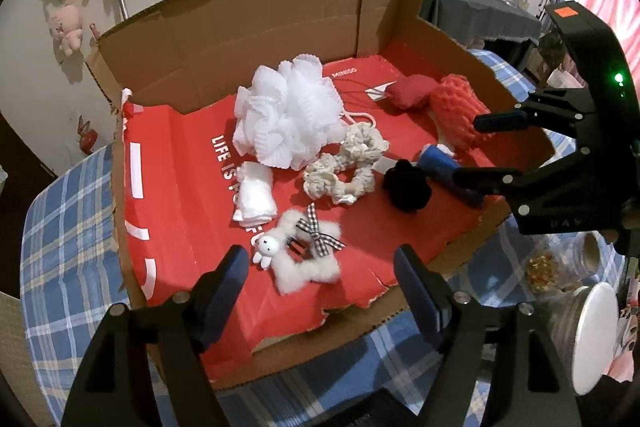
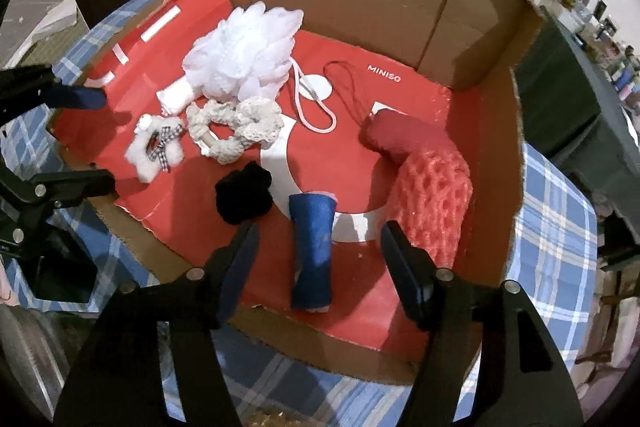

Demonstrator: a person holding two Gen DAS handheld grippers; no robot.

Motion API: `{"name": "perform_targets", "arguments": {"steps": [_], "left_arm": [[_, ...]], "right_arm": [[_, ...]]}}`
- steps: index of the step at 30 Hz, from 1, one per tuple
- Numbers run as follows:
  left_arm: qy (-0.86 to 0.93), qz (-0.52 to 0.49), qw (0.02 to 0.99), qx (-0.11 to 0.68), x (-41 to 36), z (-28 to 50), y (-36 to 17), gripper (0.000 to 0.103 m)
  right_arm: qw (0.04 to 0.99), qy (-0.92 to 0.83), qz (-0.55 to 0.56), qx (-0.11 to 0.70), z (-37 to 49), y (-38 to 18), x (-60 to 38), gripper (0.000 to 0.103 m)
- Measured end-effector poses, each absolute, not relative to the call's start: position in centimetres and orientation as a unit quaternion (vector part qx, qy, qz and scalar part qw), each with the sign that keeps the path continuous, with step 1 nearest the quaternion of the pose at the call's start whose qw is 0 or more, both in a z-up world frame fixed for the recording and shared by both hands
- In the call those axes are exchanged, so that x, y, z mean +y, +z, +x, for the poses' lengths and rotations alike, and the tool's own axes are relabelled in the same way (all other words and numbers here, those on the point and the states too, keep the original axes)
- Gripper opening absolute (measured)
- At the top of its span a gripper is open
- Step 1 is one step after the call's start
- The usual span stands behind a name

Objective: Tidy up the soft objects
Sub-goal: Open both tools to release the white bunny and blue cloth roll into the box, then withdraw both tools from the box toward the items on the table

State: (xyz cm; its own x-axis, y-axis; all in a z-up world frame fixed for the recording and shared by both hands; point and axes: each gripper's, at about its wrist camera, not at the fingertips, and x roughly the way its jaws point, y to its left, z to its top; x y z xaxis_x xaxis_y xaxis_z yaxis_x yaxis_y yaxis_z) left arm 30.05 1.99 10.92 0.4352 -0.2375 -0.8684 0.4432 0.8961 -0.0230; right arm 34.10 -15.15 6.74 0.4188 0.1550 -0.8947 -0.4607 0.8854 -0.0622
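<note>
A cardboard box [image 1: 240, 39] lined with red paper holds several soft things. At the near edge lies a white fluffy clip [image 1: 304, 267] with a bunny and a gingham bow, and my left gripper [image 1: 320, 263] hangs open above it, touching nothing. A blue cloth roll [image 2: 314, 239] lies between the spread fingers of my right gripper [image 2: 320, 231], which is open, its pads apart from the roll. Around them lie a black scrunchie [image 2: 244, 197], cream scrunchies [image 2: 236, 123], a white bath pouf [image 2: 244, 47], a folded white cloth [image 1: 256, 199], a red mesh sponge [image 2: 436, 195] and a dark red pouch [image 2: 400, 139].
The box stands on a blue plaid tablecloth [image 1: 68, 227], its back wall high and its near edge low and torn. A jar with a white lid [image 1: 592, 331] stands right of the box. A dark table [image 1: 480, 15] crowded with bottles is behind.
</note>
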Motion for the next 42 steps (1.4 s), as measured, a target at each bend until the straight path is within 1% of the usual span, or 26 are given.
{"name": "perform_targets", "arguments": {"steps": [3, 6, 8, 10, 12, 14, 17, 22, 27, 30, 35, 42], "left_arm": [[-0.199, 0.094, 0.848, 0.481, 2.5, 29.2, 11.8, 0.078], [-0.195, 0.072, 0.862, 0.463, 3.1, 27.9, 13.1, 0.087], [-0.195, 0.063, 0.873, 0.442, 3.2, 26.7, 14.1, 0.092], [-0.190, 0.062, 0.885, 0.420, 3.1, 25.3, 15.2, 0.098], [-0.192, 0.047, 0.898, 0.392, 3.3, 23.4, 16.5, 0.100], [-0.194, 0.027, 0.908, 0.370, 3.5, 21.6, 17.5, 0.103], [-0.193, 0.018, 0.924, 0.328, 3.4, 18.3, 19.1, 0.103], [-0.193, 0.003, 0.942, 0.274, 3.0, 13.1, 20.3, 0.103], [-0.176, -0.009, 0.954, 0.242, 2.6, 8.6, 19.9, 0.103], [-0.171, -0.012, 0.957, 0.235, 2.3, 6.7, 19.0, 0.103], [-0.157, -0.009, 0.960, 0.230, 1.5, 4.5, 17.0, 0.103], [-0.155, -0.004, 0.950, 0.269, -0.3, 4.5, 13.1, 0.103]], "right_arm": [[0.837, 0.185, -0.139, 0.496, 33.4, 7.7, -15.6, 0.062], [0.848, 0.184, -0.131, 0.480, 32.1, 9.3, -16.1, 0.063], [0.855, 0.181, -0.126, 0.469, 31.1, 10.4, -16.3, 0.072], [0.864, 0.180, -0.112, 0.457, 29.8, 11.7, -16.7, 0.075], [0.875, 0.175, -0.104, 0.439, 28.2, 12.9, -17.2, 0.075], [0.885, 0.174, -0.094, 0.421, 26.4, 14.1, -17.5, 0.080], [0.901, 0.173, -0.073, 0.392, 23.2, 15.7, -18.2, 0.085], [0.924, 0.167, -0.068, 0.338, 18.1, 17.5, -18.7, 0.087], [0.937, 0.175, -0.040, 0.300, 13.1, 18.0, -19.5, 0.088], [0.944, 0.167, -0.021, 0.283, 10.6, 17.5, -20.3, 0.088], [0.954, 0.129, -0.023, 0.270, 7.7, 15.6, -21.1, 0.089], [0.950, 0.112, -0.024, 0.292, 6.8, 11.5, -22.2, 0.089]]}}
